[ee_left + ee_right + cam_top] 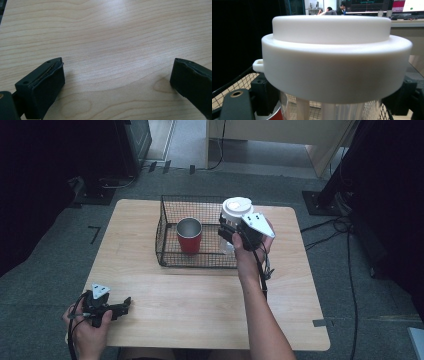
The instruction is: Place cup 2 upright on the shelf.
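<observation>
High view: we see the right gripper [231,233] clamped on a clear tumbler [235,220] w/ round white lid, over the black wire basket [167,237], beside a red metal-rimmed cup [189,235]. Left gripper view: jaws apart over pale woodgrain table [112,37]. Right gripper view: smooth matte lid [334,55] between the jaws.

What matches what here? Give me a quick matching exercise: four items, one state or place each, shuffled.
Column 1:
1. red cup
2. clear bottle with white lid
3. left hand-held gripper
4. wire basket

Column 2:
A. open, low over bare wood at the near left of the table
B. standing inside the basket, left part
C. clamped below its lid by the right hand-held gripper
D. sitting on the table, far middle

Pairs: 1-B, 2-C, 3-A, 4-D
</observation>
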A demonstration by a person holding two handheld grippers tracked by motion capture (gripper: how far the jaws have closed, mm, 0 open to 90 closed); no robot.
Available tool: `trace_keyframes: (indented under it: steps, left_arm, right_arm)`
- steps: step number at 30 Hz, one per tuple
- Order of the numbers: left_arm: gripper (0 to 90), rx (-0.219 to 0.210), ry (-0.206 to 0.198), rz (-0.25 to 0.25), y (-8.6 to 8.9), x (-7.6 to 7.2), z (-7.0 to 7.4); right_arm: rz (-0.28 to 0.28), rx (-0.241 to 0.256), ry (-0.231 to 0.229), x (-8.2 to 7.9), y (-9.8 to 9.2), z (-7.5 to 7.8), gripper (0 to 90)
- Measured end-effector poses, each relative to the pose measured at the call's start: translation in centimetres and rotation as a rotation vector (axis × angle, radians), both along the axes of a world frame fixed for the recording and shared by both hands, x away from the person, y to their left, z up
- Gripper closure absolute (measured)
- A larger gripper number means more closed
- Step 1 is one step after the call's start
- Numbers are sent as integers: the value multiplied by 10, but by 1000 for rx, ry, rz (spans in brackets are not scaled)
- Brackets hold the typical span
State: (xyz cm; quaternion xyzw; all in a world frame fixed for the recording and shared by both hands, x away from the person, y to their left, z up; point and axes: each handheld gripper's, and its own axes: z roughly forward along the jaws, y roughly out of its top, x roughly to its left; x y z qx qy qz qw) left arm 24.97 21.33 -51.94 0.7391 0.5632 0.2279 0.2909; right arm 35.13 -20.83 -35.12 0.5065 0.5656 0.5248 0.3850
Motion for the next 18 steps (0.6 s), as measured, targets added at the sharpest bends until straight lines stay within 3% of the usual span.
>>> trace_keyframes:
  steps: [18]
  left_arm:
    - [0,-1,0,0,0,0,0]
  right_arm:
    - [-9,-49,87,37,14,-26,164]
